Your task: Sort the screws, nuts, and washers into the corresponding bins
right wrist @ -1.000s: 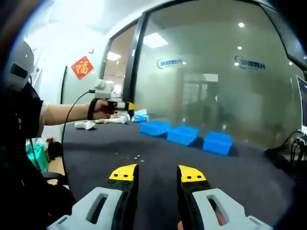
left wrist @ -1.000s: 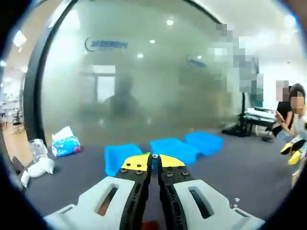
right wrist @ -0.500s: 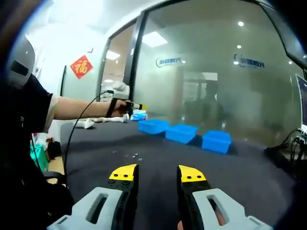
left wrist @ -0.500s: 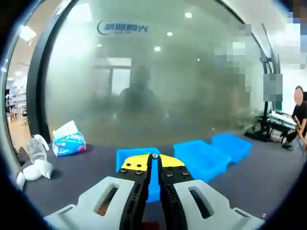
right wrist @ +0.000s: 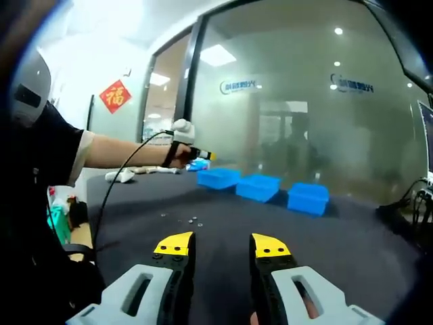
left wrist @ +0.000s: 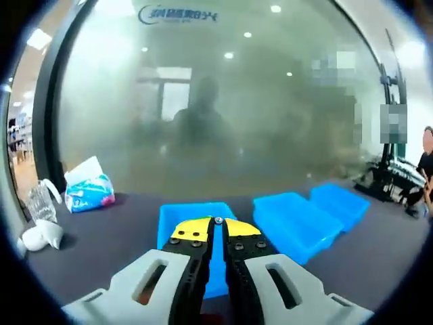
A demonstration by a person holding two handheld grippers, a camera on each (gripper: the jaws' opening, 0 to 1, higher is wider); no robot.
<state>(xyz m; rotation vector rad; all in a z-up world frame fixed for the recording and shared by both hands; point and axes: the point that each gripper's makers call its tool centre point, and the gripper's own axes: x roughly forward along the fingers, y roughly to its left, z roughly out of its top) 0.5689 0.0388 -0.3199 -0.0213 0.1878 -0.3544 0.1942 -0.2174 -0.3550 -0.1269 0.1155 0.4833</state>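
Note:
My left gripper (left wrist: 218,223) is shut, with a small silvery metal part (left wrist: 218,220) pinched at its yellow tips; I cannot tell its kind. It hovers over the near edge of the left blue bin (left wrist: 183,218). Two more blue bins (left wrist: 294,220) (left wrist: 342,203) line up to the right. In the right gripper view, a person's hand holds the left gripper (right wrist: 195,154) just left of the first bin (right wrist: 218,178), with the other bins (right wrist: 258,187) (right wrist: 308,198) beyond. My right gripper (right wrist: 222,245) is open and empty above the dark table. Several loose small parts (right wrist: 183,218) lie ahead of it.
A blue-and-white tissue pack (left wrist: 88,193), a clear plastic bottle (left wrist: 39,203) and a white crumpled object (left wrist: 37,237) sit on the table's left side. A frosted glass wall (left wrist: 223,101) stands behind the bins. A person stands at far right (left wrist: 426,176).
My left gripper has travelled forward to the left bin, still holding the metal part; the bins look larger. In the right gripper view the arm has reached further right. The right gripper stayed put.

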